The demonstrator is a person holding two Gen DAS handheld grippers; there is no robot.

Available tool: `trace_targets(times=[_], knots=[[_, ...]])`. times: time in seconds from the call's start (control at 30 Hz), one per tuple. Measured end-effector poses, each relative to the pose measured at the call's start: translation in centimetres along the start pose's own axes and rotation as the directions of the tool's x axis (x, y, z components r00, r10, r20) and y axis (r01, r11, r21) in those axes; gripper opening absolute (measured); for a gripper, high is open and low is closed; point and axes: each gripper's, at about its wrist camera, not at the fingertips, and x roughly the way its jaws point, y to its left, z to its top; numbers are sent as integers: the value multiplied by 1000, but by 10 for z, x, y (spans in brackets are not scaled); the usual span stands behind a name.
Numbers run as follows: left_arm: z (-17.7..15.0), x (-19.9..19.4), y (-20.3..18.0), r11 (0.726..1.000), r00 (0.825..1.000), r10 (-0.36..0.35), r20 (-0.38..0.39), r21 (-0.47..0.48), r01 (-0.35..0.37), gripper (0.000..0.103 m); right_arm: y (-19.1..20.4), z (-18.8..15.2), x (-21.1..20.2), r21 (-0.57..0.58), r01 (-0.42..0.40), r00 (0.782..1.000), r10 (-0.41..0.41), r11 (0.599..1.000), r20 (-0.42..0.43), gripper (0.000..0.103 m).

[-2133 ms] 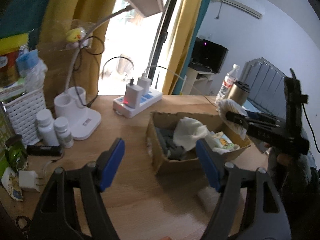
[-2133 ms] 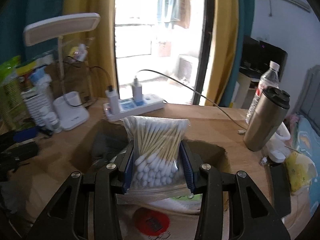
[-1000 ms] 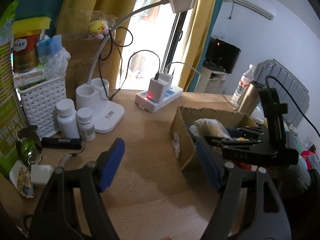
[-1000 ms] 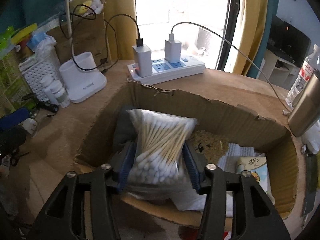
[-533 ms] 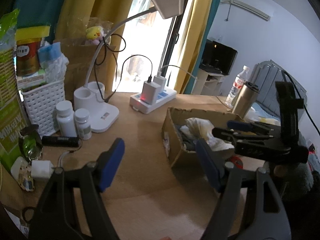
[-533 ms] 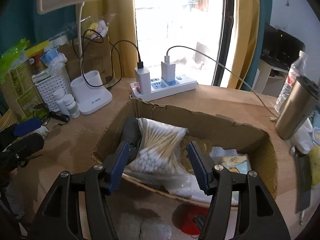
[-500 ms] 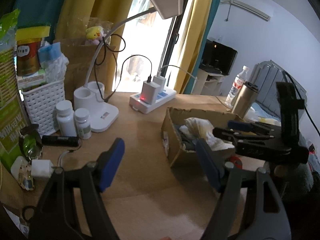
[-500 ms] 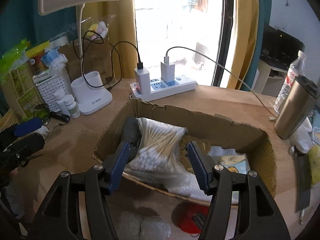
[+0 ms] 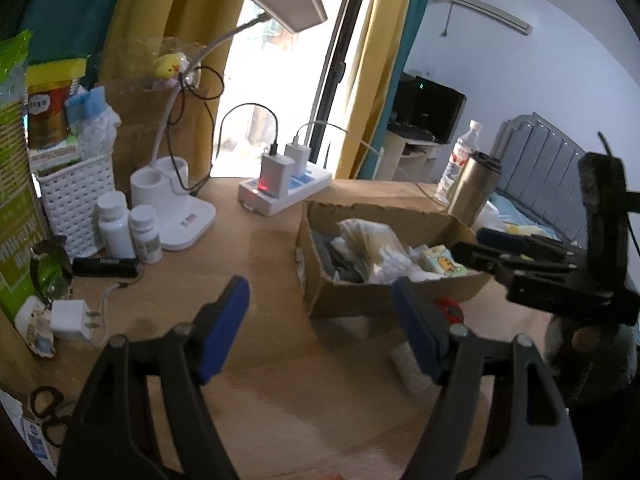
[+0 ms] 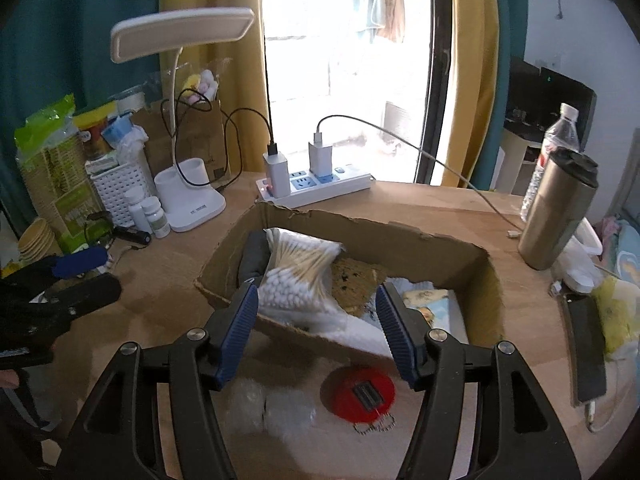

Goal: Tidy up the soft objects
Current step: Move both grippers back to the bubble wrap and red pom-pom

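**Bag dropped, clutter waiting**

The right hand-held gripper [image 10: 316, 320] stands open and empty above the box [image 10: 486, 280]; the swab bag [image 10: 298, 268] lies inside, far left. The left hand-held gripper [image 9: 320, 320] hangs wide. Reaching near could snag the red disc [image 10: 362, 390].

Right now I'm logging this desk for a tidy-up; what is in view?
cardboard box: one, brown, desk centre
bag of cotton swabs: one, clear, inside box at its left
desk lamp: one, white, back left
power strip: one, white, behind box
pill bottles: two, white, beside lamp base
steel tumbler: one, silver, right of box
water bottle: one, clear, behind tumbler
red round item: one, in front of box
left tool: open, empty
right tool: open, empty
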Motion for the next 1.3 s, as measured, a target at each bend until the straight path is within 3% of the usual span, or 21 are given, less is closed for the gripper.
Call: trace_targets(times=[0.6, 1.3], knots=[[-12, 13, -47, 998, 999, 8, -50, 55, -5, 75, -33, -38, -31, 42, -13, 999, 11, 999, 34, 67], [-42, 66, -104, 992, 979, 33, -201, 128, -7, 75, -94, -84, -30, 146, -6, 1000, 6, 989, 0, 68]])
